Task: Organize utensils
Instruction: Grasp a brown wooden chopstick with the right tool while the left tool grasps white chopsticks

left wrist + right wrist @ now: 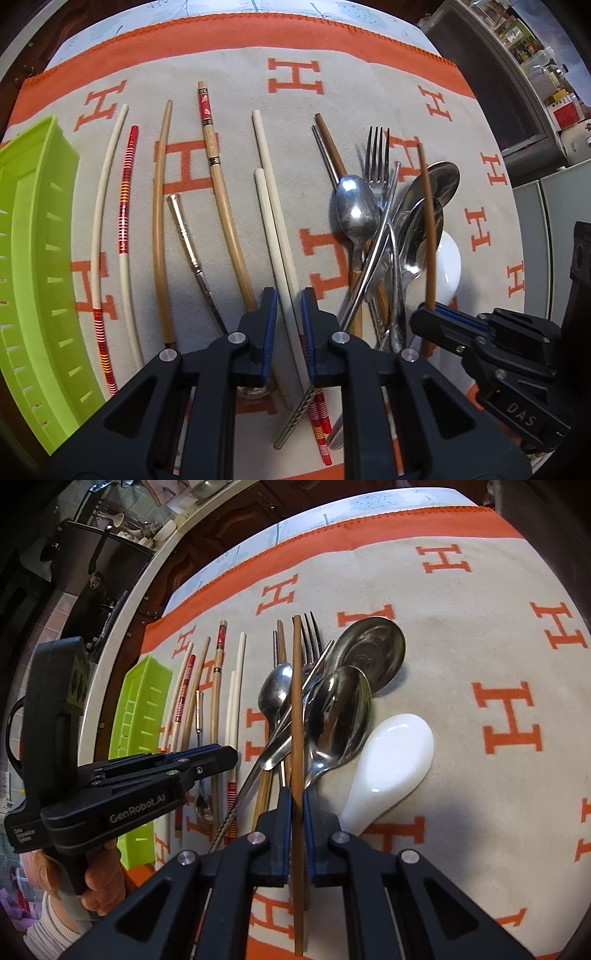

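The surface [498, 602] is draped in a soft beige cloth with orange H marks and an orange hem; the nap looks grippy, so sticks lying on it should stay put but could snag if dragged. At its left edge lies the green tray [33, 236], a long slotted plastic trough, rigid and light, likely to skid if a stick is pushed against its wall rather than lowered in.

The pile [391, 229] of steel spoons, a fork [376, 155] and thin metal sticks is smooth, shiny and interlocked. Beside it, touching the spoons, sits the white spoon [391, 760], glazed and glossy, probably ceramic.

The right tool [295, 834] is clamped on a brown stick [297, 709], a slim wooden rod that lies across the pile. Lifting it with its far end low could drag a spoon handle or roll the pile toward the white spoon. The grip is well back from the tip, so the long free end may droop or pivot between the smooth blue pads.

The left tool [289, 332] straddles a cream stick [275, 236], one of a matt, round pair; whether the pads actually press it I cannot tell from here, though the gap is narrow. A loose hold would let the round stick slip out. The two tools sit near each other, so swinging either sideways risks a knock.

The other chopsticks lie spread in a row between tray and pile.
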